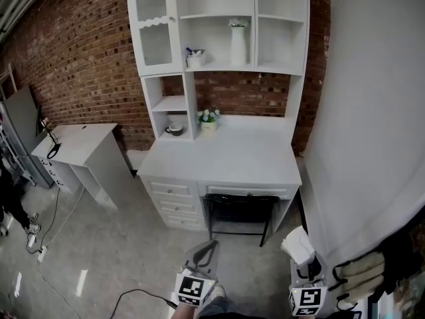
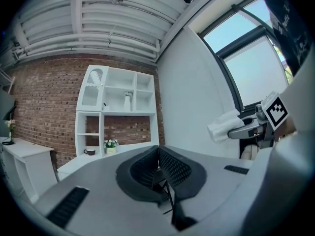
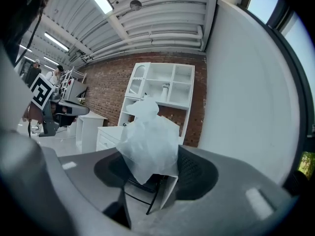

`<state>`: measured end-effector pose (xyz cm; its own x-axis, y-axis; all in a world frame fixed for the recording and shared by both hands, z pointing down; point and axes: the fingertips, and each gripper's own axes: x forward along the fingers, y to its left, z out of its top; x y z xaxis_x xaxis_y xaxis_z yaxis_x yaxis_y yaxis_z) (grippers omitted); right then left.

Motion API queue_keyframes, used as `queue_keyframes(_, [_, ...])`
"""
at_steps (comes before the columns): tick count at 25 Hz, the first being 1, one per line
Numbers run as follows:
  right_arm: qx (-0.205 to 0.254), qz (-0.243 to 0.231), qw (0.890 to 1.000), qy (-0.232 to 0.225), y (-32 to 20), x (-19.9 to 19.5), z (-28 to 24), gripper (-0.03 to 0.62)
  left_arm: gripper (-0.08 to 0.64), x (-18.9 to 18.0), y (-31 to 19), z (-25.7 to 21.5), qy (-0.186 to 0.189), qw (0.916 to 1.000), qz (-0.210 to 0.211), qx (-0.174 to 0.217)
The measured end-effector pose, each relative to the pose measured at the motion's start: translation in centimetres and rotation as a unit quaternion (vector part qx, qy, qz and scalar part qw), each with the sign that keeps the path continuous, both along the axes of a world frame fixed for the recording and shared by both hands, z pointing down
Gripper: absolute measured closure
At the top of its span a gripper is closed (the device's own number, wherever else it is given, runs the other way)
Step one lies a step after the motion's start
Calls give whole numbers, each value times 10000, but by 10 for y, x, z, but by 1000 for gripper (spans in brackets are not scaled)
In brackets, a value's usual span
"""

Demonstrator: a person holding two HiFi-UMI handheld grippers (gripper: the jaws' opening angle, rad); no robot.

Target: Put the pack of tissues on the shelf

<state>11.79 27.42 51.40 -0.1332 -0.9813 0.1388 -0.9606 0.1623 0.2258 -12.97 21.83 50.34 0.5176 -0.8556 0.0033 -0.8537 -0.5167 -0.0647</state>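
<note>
The white shelf unit [image 1: 219,45] stands at twelve o'clock; the right tool [image 3: 152,181], clamped on the pack of tissues [image 3: 150,146], should approach level. The left tool [image 2: 158,168] sits closed and empty.

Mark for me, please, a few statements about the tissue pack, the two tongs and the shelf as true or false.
1. The right tongs grip the pack of tissues. True.
2. A white vase stands in the shelf. True.
3. The pack of tissues lies on the shelf. False: it is in the right tongs, well short of the shelf.
4. The left tongs hold a cup. False: they are shut with nothing between them.
</note>
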Motion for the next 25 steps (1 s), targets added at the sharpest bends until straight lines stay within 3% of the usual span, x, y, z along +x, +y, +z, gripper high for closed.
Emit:
queue_keyframes(7, [-46, 66, 9999, 93, -45, -1, 0, 359, 549, -3, -46, -1, 28, 9999, 97, 1])
queue_keyframes(25, [-232, 290, 9993, 67, -137, -54, 11, 359, 549, -46, -156, -1, -174, 9994, 302, -53])
